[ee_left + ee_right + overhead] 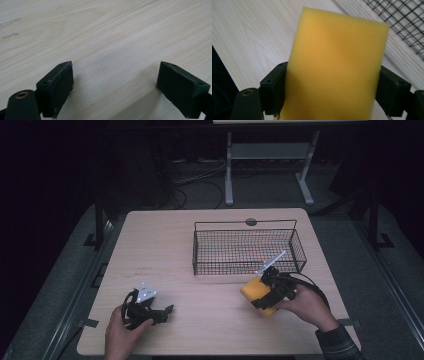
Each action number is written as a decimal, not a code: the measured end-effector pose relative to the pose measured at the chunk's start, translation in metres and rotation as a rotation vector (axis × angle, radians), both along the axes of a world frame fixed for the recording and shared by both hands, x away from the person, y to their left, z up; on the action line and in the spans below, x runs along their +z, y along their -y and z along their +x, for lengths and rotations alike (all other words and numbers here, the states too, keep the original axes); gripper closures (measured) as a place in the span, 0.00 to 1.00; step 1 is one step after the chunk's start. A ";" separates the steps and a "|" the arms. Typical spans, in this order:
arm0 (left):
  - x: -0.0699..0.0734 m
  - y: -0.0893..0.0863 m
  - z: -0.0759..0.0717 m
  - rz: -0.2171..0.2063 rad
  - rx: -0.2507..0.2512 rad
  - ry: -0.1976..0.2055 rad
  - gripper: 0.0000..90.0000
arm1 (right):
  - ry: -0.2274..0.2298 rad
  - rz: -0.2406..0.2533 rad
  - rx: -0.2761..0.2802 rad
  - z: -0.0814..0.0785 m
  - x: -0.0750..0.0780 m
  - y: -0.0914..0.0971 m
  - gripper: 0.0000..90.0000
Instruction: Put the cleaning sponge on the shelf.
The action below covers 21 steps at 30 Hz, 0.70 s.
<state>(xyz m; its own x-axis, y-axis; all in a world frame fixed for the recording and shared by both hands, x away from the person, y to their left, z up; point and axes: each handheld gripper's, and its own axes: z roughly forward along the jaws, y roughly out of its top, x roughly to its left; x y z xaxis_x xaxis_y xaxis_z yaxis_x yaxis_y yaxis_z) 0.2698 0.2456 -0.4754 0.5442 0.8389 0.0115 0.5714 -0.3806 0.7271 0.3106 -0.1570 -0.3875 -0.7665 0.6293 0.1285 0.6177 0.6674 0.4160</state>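
Note:
A yellow sponge block [253, 290] is clamped in my right gripper [263, 295], which is shut on it just above the table's front right part. In the right gripper view the sponge [334, 67] stands between the two black pads [273, 90], both pressing on its sides. A black wire basket [295, 247] stands just behind it on the table, and its mesh [402, 22] shows at the upper right. My left gripper [169, 311] lies low near the front left edge in a hand. Its jaws stand wide open over bare wood, with its fingertips [58, 85] apart and nothing between them.
The light wooden table [165, 250] has open room across its left half and middle. Something orange lies inside the basket, seen through the mesh. Beyond the table are a dark floor, cables and the legs of a white stand [229, 170].

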 end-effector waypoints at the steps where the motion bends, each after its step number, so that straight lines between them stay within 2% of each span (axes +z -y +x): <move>1: 0.000 0.000 0.000 0.000 0.000 0.000 0.14 | 0.001 -0.001 -0.001 0.001 0.001 0.001 0.24; 21: 0.000 0.000 0.000 0.000 0.000 0.000 0.14 | 0.019 -0.001 -0.049 0.021 0.028 0.023 0.24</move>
